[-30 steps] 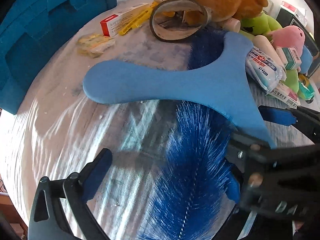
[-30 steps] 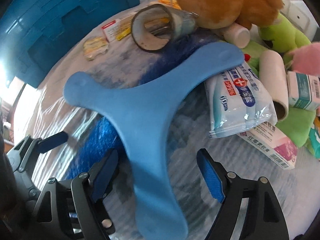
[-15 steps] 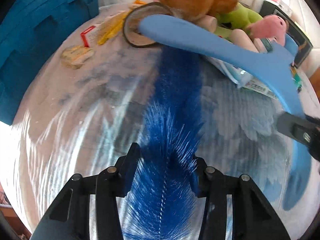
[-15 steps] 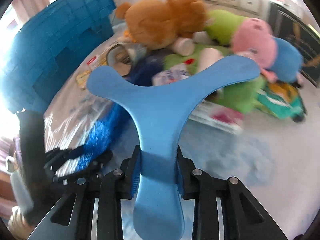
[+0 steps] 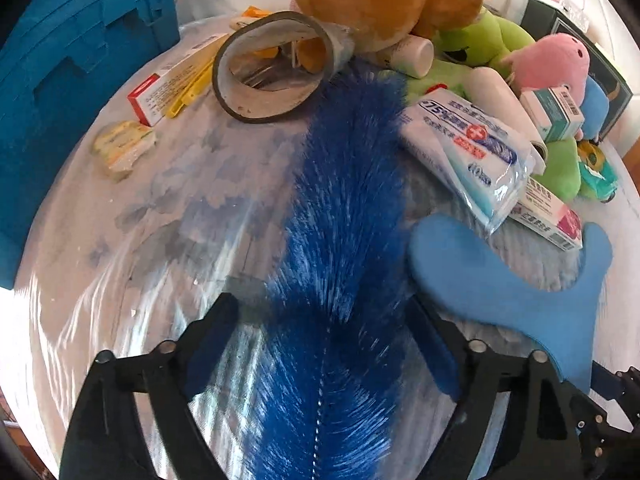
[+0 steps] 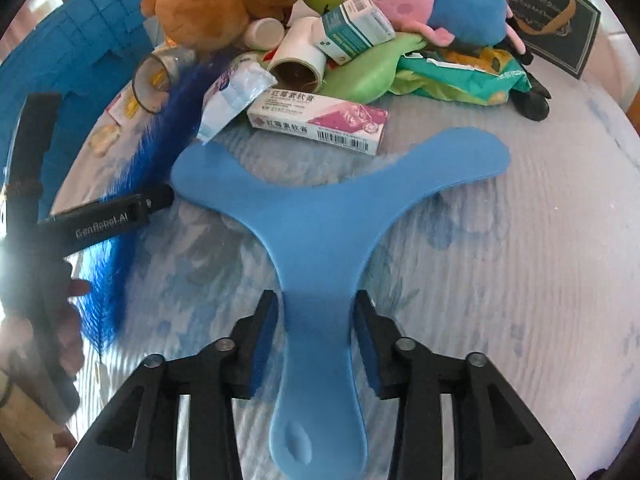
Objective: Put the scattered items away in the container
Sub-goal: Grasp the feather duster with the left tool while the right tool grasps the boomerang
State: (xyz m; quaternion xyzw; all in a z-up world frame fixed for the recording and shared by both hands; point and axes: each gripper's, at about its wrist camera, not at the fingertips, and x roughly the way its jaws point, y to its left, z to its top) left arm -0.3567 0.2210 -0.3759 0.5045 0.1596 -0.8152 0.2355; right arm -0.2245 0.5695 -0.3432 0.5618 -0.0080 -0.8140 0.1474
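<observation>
With both claws opening, the left claw (image 5: 320, 356) spread about the brush (image 5: 344, 216), the right claw (image 6: 316, 340) loose around the boomerang (image 6: 320, 216); either could slip free short of the crate (image 5: 60, 80).

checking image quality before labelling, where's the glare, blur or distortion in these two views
Left wrist view: glare on the shiny table cover at lower left, feather soft and smeared near the lens, crate bowed by the fisheye. Right wrist view: blown-out light at the left edge washes out the hand; the boomerang and box stay sharp.
</observation>
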